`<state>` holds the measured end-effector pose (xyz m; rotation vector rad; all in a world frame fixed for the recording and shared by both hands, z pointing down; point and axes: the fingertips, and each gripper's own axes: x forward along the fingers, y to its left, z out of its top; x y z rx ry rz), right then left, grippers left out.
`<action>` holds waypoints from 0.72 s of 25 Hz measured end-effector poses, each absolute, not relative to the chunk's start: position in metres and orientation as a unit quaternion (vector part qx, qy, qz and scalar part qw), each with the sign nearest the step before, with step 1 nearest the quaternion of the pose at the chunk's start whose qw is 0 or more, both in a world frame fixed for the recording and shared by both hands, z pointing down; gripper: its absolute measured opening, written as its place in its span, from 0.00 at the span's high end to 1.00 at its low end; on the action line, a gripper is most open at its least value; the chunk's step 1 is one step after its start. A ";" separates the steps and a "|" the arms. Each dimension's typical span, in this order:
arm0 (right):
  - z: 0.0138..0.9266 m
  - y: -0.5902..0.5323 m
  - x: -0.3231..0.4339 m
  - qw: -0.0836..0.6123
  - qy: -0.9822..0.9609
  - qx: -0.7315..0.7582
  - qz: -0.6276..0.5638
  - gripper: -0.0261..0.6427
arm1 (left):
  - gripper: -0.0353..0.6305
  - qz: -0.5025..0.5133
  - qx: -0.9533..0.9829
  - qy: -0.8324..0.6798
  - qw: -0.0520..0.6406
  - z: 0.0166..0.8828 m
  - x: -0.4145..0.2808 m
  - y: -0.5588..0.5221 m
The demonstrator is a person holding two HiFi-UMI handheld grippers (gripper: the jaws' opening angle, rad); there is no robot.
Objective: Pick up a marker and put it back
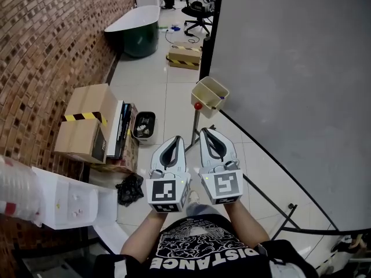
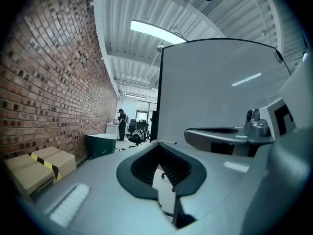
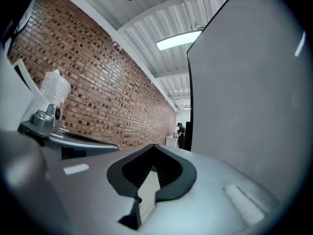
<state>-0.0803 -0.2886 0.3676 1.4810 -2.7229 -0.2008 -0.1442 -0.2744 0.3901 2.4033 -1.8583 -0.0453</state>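
A cream holder box sits on a thin stand at the edge of the big grey whiteboard, with a red ball on its near side. Something small and purple shows at its rim; I cannot tell whether it is a marker. My left gripper and right gripper are held level side by side, a short way in front of the box and pointing toward it. Both are shut with nothing between the jaws, as the left gripper and right gripper show in their own views.
A brick wall runs along the left with cardboard boxes, a small bin, a black bag and a white water dispenser. Farther off are a green tub, a taped box and an office chair. A person stands far down the room.
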 end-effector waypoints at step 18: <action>0.359 -0.225 -0.103 0.011 -0.892 0.449 -0.055 0.96 | 0.94 -0.018 0.784 -0.620 0.042 0.376 -0.159 -0.213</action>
